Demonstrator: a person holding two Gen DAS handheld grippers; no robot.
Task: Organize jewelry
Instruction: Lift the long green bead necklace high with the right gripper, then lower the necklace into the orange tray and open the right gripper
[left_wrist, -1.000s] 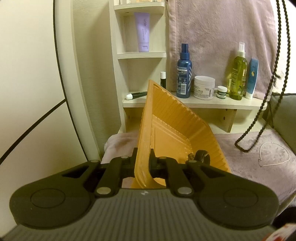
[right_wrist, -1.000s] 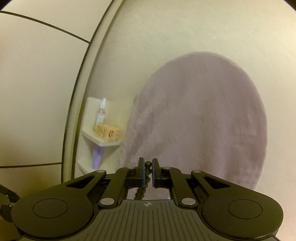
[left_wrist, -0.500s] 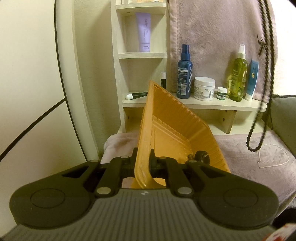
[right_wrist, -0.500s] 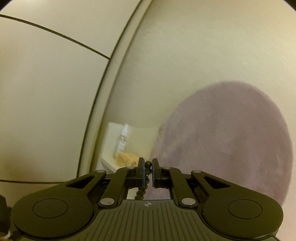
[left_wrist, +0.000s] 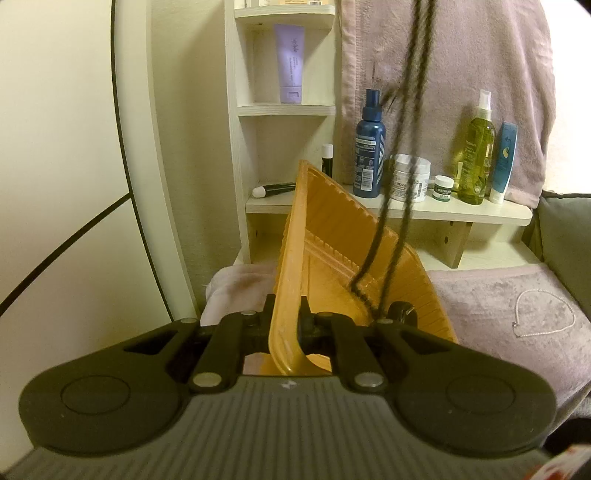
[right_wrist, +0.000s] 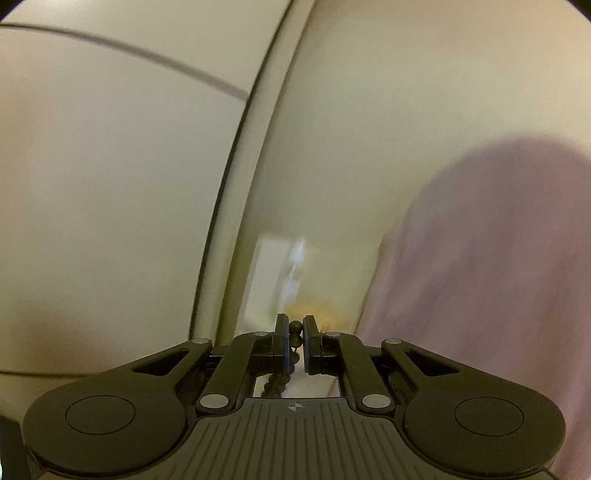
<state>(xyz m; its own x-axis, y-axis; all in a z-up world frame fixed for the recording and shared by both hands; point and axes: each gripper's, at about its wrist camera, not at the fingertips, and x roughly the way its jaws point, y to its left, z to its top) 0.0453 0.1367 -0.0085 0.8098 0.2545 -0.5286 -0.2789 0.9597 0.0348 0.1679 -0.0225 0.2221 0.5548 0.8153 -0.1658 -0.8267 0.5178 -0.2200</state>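
Observation:
My left gripper (left_wrist: 284, 314) is shut on the near rim of an orange ribbed tray (left_wrist: 332, 243), which it holds tilted up on edge. A dark beaded necklace (left_wrist: 399, 177) hangs down from above the view, and its lower end dangles inside the tray near a small dark ring-like piece (left_wrist: 400, 309). In the right wrist view my right gripper (right_wrist: 295, 334) is shut on the dark beaded necklace (right_wrist: 294, 326), whose beads trail below the fingers. A thin silver chain (left_wrist: 543, 314) lies on the mauve cloth to the right.
A white shelf unit (left_wrist: 388, 210) behind the tray carries a blue spray bottle (left_wrist: 369, 155), a white jar (left_wrist: 410, 177), a green bottle (left_wrist: 478, 155) and tubes. A mauve towel (left_wrist: 461, 66) hangs behind. The right wrist view is blurred and faces a pale wall (right_wrist: 110, 184).
The dark necklace swung from the right edge of the left wrist view to the middle, and its lower end now hangs inside the tray. The right gripper's view swept sideways. The left gripper stayed still.

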